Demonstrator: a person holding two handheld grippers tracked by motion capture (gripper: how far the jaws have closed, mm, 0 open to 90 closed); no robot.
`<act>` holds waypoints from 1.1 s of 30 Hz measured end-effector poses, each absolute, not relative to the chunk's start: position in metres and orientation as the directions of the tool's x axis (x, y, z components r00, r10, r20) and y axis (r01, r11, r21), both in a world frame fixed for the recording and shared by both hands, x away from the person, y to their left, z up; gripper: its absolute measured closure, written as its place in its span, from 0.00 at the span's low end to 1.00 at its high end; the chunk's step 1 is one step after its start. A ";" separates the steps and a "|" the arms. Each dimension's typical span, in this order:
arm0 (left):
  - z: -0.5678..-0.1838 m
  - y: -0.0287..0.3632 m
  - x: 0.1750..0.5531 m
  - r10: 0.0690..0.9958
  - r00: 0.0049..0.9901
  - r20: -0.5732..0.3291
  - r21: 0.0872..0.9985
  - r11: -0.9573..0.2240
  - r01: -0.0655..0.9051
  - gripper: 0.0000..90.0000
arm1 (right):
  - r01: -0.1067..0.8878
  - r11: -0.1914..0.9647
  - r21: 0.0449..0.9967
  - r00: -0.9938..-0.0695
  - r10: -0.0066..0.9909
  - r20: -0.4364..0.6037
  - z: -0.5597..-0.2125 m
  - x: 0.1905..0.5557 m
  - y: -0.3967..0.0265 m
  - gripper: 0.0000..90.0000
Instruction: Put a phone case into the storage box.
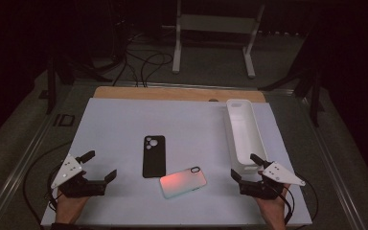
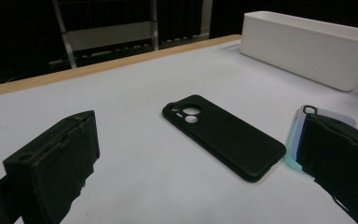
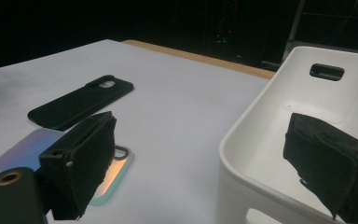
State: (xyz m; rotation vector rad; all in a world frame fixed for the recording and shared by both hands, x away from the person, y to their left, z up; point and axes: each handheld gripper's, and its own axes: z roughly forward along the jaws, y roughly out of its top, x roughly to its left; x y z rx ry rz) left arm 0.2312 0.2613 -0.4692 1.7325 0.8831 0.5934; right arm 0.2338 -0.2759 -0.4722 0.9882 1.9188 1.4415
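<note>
The fingers of the left gripper (image 1: 98, 168) and the right gripper (image 1: 245, 166) are spread wide, with nothing held. A black phone case (image 1: 154, 155) and an iridescent case (image 1: 183, 182) lie between them on the desk (image 1: 115, 124), beside an empty white bin (image 1: 244, 132). No step seems begun; a case would probably be approached first.

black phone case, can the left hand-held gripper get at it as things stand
Probably yes. The left hand-held gripper is open and the black phone case lies flat on the white mat with bare surface between them; the iridescent phone case sits off to the side.
</note>
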 end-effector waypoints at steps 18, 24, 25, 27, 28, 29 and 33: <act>-0.469 0.256 0.232 0.795 0.606 -0.024 0.943 -0.183 0.277 0.00 | 0.240 0.147 0.960 -0.570 0.821 0.017 -0.475 0.235 -0.279 0.10; -0.463 0.247 0.236 0.790 0.612 -0.030 0.939 -0.187 0.287 0.00 | 0.244 0.149 0.958 -0.566 0.824 0.015 -0.475 0.236 -0.279 0.10; -0.462 0.245 0.236 0.790 0.613 -0.025 0.938 -0.194 0.287 0.00 | 0.245 0.149 0.958 -0.566 0.824 0.017 -0.475 0.236 -0.279 0.10; -0.460 0.242 0.237 0.785 0.618 -0.027 0.938 -0.193 0.287 0.00 | 0.245 0.148 0.958 -0.565 0.825 0.016 -0.474 0.236 -0.279 0.10; -0.459 0.240 0.239 0.784 0.620 -0.029 0.936 -0.196 0.292 0.00 | 0.243 0.149 0.958 -0.567 0.824 0.016 -0.474 0.237 -0.279 0.10; -0.457 0.235 0.241 0.777 0.629 -0.025 0.932 -0.210 0.297 0.00 | 0.243 0.154 0.958 -0.568 0.823 0.012 -0.474 0.237 -0.279 0.10; -0.455 0.223 0.246 0.763 0.646 -0.019 0.921 -0.238 0.308 0.00 | 0.242 0.152 0.958 -0.566 0.824 0.012 -0.474 0.238 -0.278 0.10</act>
